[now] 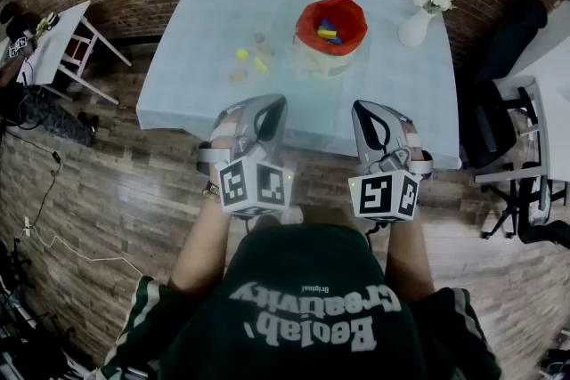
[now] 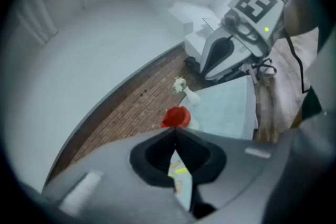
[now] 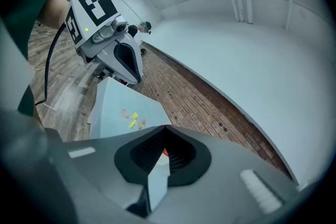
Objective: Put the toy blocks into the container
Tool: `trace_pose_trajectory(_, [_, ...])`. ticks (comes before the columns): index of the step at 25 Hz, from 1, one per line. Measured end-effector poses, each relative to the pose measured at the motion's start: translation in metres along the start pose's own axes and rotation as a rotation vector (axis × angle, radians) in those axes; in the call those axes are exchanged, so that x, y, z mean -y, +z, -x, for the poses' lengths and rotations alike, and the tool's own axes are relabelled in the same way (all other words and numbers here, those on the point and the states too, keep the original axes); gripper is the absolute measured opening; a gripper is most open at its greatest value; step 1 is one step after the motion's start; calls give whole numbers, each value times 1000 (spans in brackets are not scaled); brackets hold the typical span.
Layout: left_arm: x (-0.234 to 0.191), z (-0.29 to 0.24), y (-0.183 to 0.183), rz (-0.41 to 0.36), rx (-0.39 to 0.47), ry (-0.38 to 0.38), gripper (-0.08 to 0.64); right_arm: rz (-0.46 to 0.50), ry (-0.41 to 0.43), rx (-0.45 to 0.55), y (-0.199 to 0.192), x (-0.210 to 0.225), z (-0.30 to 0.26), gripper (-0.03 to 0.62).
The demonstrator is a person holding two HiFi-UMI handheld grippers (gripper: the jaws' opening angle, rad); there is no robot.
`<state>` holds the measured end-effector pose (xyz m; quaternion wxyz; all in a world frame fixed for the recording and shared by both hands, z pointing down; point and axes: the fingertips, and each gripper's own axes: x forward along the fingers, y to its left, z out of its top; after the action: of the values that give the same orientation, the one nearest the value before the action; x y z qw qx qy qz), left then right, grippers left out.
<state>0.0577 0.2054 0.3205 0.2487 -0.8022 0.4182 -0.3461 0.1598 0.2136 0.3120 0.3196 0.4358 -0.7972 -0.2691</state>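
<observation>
Both grippers are held close to the person's body, short of the near edge of the table (image 1: 392,111). The left gripper (image 2: 175,131) and the right gripper (image 3: 167,127) each have their jaws pressed together on nothing, which reads as a ready stance with no reach begun. A few loose blocks (image 1: 240,54) lie flat on the table to the left of the container (image 1: 305,24), which stands upright, mouth up, with some blocks inside. Most are too small to judge, but one yellow block (image 1: 260,64) looks oblong, its long side slanting roughly toward the container, so a grip across its short side would probably suit.
</observation>
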Motion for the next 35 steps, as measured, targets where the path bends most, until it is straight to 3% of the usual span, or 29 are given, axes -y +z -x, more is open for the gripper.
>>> trace_pose_trajectory(19, [-4, -4, 5, -2, 17, 9, 3, -21, 16, 22, 2, -1, -2, 6])
trace_pose_trajectory(25, [-13, 4, -8, 5, -2, 35, 3, -14, 36, 45, 12, -12, -11, 6])
trace_pose_trajectory(35, [-30, 19, -38, 21, -35, 68, 3, -83, 108, 119, 44, -38, -37, 6])
